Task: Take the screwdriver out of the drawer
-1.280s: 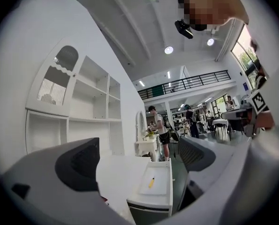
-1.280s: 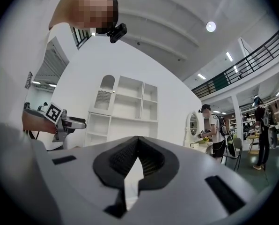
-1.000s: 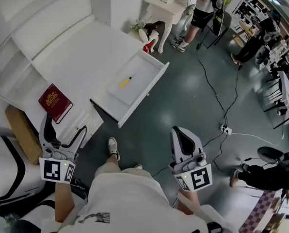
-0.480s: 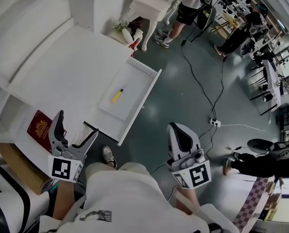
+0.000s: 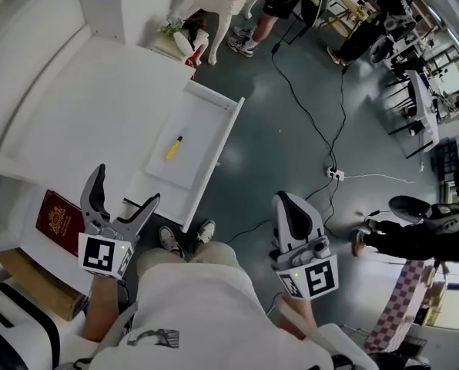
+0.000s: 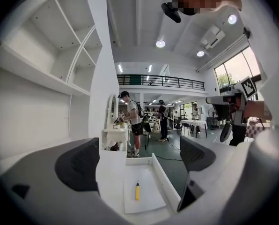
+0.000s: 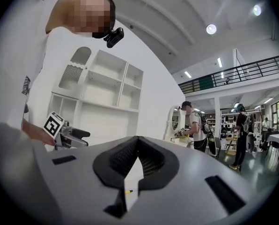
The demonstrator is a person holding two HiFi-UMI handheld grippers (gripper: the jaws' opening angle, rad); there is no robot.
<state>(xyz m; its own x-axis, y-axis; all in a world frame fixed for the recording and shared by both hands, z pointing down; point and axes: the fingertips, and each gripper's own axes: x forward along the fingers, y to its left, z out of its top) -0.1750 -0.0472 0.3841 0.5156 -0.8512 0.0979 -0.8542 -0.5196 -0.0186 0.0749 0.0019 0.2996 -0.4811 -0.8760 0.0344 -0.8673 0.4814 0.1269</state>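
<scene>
- Drawer (image 5: 216, 160): pulled out of the white desk (image 5: 83, 106), with bare grey floor (image 5: 276, 156) to its right.
- Screwdriver (image 5: 173, 147): slim and yellow, lying mid-drawer on the flat white bottom.
- Left gripper (image 5: 126, 185): jaws wide apart and empty, near the drawer's near end.
- Right gripper (image 5: 286, 200): jaws together, over the floor.
- Red book (image 5: 58, 210): on the desk, left of the left gripper.

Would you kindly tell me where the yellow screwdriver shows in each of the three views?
Head view: the yellow screwdriver is left of centre, lying in the open drawer.
Left gripper view: low centre, framed between the spread jaws.
Right gripper view: only a yellow sliver, low centre, seen through the slit of the closed jaws.
Shared landmark: the white drawer floor under it.
</scene>
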